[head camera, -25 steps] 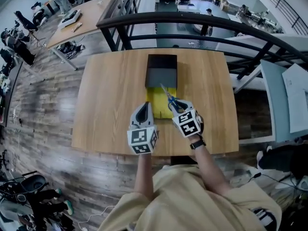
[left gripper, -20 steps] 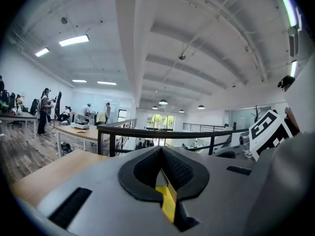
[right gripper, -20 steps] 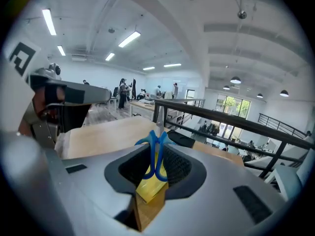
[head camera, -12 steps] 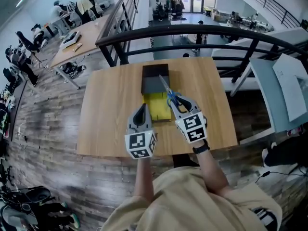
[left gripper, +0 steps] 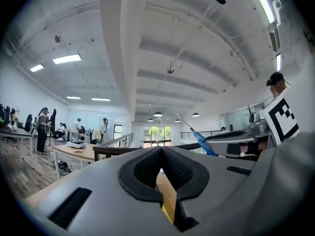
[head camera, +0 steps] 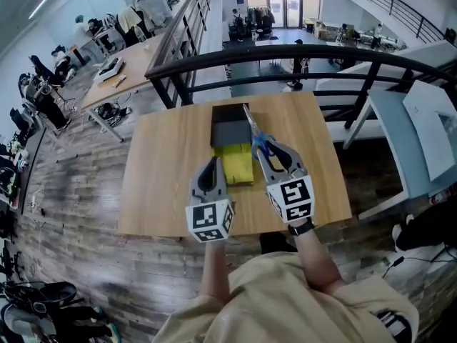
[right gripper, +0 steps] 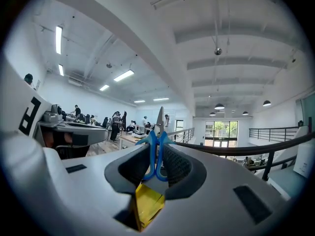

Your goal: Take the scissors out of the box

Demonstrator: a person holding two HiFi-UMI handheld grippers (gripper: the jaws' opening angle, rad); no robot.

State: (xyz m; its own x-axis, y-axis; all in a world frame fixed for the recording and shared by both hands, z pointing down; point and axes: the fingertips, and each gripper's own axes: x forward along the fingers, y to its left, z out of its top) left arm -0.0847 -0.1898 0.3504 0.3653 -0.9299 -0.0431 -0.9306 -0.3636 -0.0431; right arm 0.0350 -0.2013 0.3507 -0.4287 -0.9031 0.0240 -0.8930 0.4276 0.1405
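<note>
The blue-handled scissors [head camera: 258, 143] hang in the air above the right edge of the box, blades pointing away from me. My right gripper [head camera: 270, 151] is shut on their handles; in the right gripper view the blue loops [right gripper: 155, 151] sit pinched between the pads. The box [head camera: 230, 126] lies on the wooden table, its black part far and its yellow part [head camera: 237, 164] near. My left gripper [head camera: 210, 166] hovers left of the yellow part, shut and empty. In the left gripper view the scissors [left gripper: 203, 142] show to the right.
The wooden table [head camera: 164, 163] carries only the box. A dark metal railing [head camera: 285, 52] runs just past its far edge, with a drop to a lower floor behind. A grey desk [head camera: 400, 141] stands to the right.
Both grippers have risen from the table. The right one has lifted the scissors up from the yellow part of the box, and they now hang over the box's right edge.
</note>
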